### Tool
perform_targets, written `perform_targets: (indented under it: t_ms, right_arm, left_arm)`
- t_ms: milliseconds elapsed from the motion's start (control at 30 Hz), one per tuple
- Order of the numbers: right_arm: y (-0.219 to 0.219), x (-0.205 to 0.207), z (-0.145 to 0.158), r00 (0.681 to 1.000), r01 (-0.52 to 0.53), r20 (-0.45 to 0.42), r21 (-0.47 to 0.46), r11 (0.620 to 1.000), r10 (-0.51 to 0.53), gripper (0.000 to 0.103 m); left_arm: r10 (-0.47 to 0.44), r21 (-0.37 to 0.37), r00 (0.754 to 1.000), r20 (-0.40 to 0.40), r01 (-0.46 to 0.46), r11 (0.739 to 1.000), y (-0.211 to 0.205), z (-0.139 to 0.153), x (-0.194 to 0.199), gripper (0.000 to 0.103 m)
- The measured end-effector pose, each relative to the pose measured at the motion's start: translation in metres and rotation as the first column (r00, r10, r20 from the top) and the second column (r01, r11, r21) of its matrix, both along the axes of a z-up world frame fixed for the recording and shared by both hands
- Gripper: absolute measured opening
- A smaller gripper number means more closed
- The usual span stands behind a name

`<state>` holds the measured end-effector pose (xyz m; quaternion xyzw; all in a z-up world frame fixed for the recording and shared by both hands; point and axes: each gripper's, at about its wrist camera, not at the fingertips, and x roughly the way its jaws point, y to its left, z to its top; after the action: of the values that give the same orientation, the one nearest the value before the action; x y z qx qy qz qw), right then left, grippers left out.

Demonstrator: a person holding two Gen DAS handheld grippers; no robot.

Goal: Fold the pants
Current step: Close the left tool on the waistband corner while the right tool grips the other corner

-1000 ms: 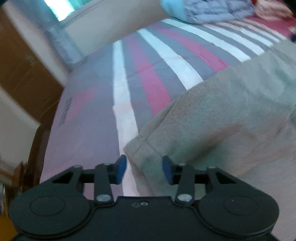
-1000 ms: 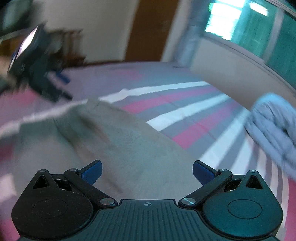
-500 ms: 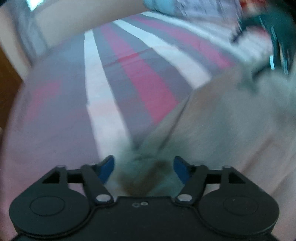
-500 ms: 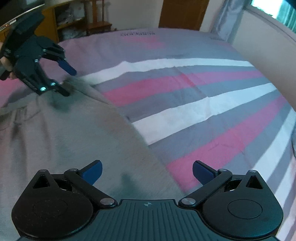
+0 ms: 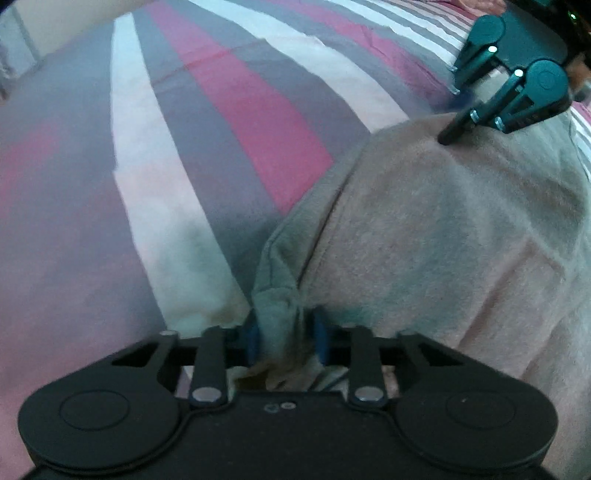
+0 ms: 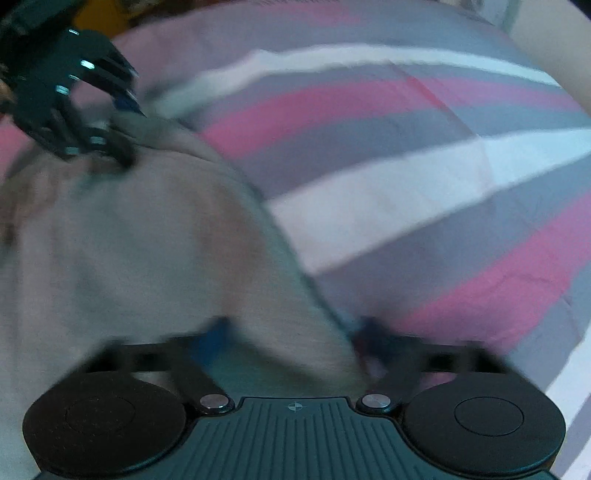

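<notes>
The grey-beige pants (image 5: 443, 229) lie on the striped bed sheet (image 5: 184, 129). My left gripper (image 5: 286, 338) is shut on a bunched corner of the pants' edge. My right gripper (image 6: 291, 336) straddles the other corner of the same edge (image 6: 288, 258), its jaws still apart around the cloth; the view is blurred. The right gripper also shows in the left wrist view (image 5: 454, 114) at the far corner of the pants. The left gripper shows in the right wrist view (image 6: 122, 136) on the far corner.
The bed sheet (image 6: 406, 184) has grey, pink and white stripes and stretches beyond the pants. A pale wall (image 6: 554, 33) borders the bed at the far edge.
My left gripper has closed on the pants corner. My right gripper has dropped down onto the other corner and its jaws have narrowed around the cloth.
</notes>
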<state>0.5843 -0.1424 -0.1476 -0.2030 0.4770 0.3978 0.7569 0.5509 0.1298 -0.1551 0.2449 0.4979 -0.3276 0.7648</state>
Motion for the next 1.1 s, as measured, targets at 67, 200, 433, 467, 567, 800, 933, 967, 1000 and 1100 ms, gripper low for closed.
perform_targets:
  t_ms: [67, 200, 433, 467, 567, 800, 933, 967, 1000, 1100]
  right_arm:
    - [0.000, -0.007, 0.008, 1.000, 0.022, 0.020, -0.022, 1.000, -0.021, 0.006]
    - [-0.004, -0.045, 0.031, 0.988, 0.066, 0.145, -0.032, 0.997, -0.060, 0.005]
    - [-0.022, -0.164, 0.097, 0.935, 0.126, 0.323, 0.077, 0.989, -0.145, 0.005]
    - [-0.025, -0.184, 0.101, 0.934, 0.132, 0.323, 0.093, 0.987, -0.156, 0.006]
    - [-0.022, -0.242, 0.101, 0.930, 0.146, 0.322, 0.126, 0.981, -0.180, 0.006]
    - [-0.003, -0.345, 0.053, 0.941, 0.219, 0.218, 0.188, 0.957, -0.259, 0.006]
    - [0.017, -0.364, 0.018, 0.939, 0.275, 0.168, 0.150, 0.950, -0.299, 0.006]
    - [0.021, -0.363, 0.007, 0.942, 0.288, 0.139, 0.126, 0.949, -0.304, 0.008]
    - [0.022, -0.364, 0.001, 0.940, 0.292, 0.149, 0.116, 0.949, -0.307, 0.008]
    - [0.029, -0.364, 0.012, 0.940, 0.280, 0.181, 0.080, 0.957, -0.290, 0.016]
  left_arm:
    - [0.002, 0.027, 0.996, 0.085, -0.004, 1.000, -0.004, 0.013, -0.017, 0.010]
    - [-0.008, 0.046, 0.962, 0.274, -0.004, 0.999, -0.005, 0.046, -0.058, 0.008]
    - [-0.014, 0.020, 0.928, 0.372, 0.007, 1.000, 0.011, 0.093, -0.155, 0.006]
    - [-0.024, 0.024, 0.925, 0.378, 0.017, 1.000, 0.013, 0.094, -0.175, 0.006]
    - [-0.033, 0.037, 0.929, 0.367, 0.021, 0.999, 0.017, 0.093, -0.224, 0.006]
    - [0.025, 0.088, 0.962, 0.272, -0.051, 0.995, 0.033, 0.056, -0.278, 0.007]
    - [0.143, 0.114, 0.955, 0.262, -0.177, 0.977, 0.028, 0.043, -0.280, 0.025]
    - [0.176, 0.101, 0.954, 0.243, -0.206, 0.973, 0.031, 0.046, -0.277, 0.027]
    - [0.217, 0.085, 0.951, 0.220, -0.241, 0.967, 0.037, 0.051, -0.279, 0.039]
    - [0.381, -0.043, 0.913, 0.145, -0.379, 0.924, 0.063, 0.070, -0.286, 0.076]
